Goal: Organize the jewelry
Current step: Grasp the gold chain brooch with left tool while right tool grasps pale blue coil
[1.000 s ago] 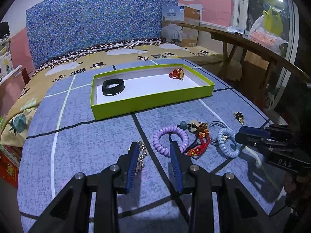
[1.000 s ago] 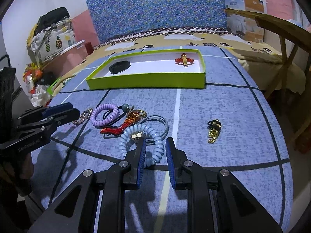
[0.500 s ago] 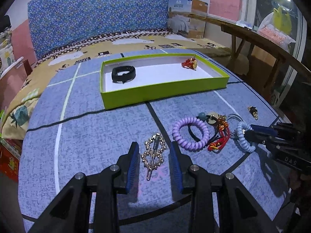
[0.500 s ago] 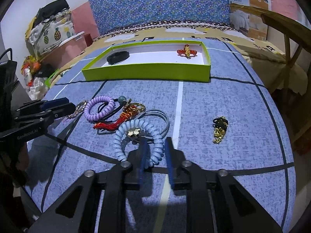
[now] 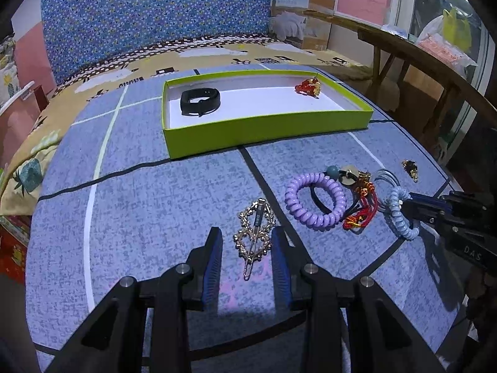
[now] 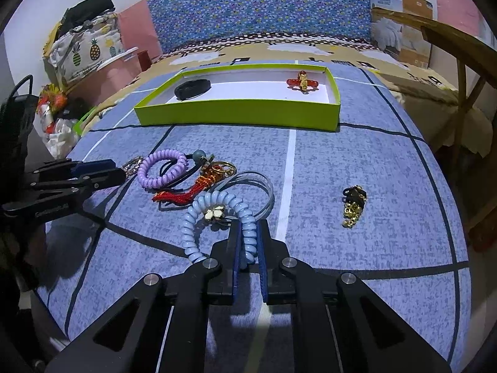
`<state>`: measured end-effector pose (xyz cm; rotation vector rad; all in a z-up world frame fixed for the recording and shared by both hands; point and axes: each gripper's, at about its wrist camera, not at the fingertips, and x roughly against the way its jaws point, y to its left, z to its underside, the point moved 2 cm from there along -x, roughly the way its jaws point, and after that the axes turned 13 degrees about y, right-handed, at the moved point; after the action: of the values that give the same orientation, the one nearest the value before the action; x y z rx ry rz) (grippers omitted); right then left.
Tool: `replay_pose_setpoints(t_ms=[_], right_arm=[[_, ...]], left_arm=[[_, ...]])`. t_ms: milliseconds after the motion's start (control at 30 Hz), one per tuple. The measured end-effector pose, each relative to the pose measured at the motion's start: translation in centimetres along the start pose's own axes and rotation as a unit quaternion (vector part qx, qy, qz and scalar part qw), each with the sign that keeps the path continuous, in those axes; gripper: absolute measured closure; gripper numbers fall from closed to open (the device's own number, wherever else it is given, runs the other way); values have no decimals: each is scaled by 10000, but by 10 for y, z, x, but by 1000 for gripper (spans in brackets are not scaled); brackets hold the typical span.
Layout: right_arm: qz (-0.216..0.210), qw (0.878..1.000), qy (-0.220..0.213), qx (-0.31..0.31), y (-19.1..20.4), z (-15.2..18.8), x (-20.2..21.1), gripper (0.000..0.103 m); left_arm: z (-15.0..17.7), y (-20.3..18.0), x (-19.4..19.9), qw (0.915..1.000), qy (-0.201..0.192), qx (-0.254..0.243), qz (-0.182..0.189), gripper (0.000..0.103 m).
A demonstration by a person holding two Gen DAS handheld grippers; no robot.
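R gripper point(image 6: 248, 242) now clamps coil band point(image 6: 217, 214) (ribbed, pale blue)

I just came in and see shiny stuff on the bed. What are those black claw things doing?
Someone is sorting jewelry into the green tray, which already holds a black band and a red-and-gold charm. The right hand-held gripper is pinching the light blue coil hair tie on the blue bedspread. The left hand-held gripper is open around the gold hair clip, not yet gripping it. The purple coil hair tie and other pieces wait nearby.
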<state>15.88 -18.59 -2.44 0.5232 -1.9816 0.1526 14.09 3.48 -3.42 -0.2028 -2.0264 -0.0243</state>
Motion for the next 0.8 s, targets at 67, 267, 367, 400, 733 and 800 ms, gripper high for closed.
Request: replay_pose_setpoints(t_ms=[67,267,367,400,733,800], right_arm=[[-4,10000,-1,-5,0,0,0,93],[-3,10000,2,-3,0,1,1,93],[-4,10000,3,-5,0,1,1,93],[-5,10000,3,-9,0,1,1,93],[-8,10000,-23,-4,-1,3,2,93],[-15,10000,-37,6,-1,4,3,94]], left_arm=[[-1,1,0,10000,-3,8,-16,73],[-1,-4,0,9999,-15,-138,-67,79],[-1,-6,0,9998,-10,-184,-68,80],[-1,-6,0,9998,-14,-192,-69,80],[3,-3,7,9998,-114,-164,-37,83],[5,-2,9,9998,-148,-139,-31,83]])
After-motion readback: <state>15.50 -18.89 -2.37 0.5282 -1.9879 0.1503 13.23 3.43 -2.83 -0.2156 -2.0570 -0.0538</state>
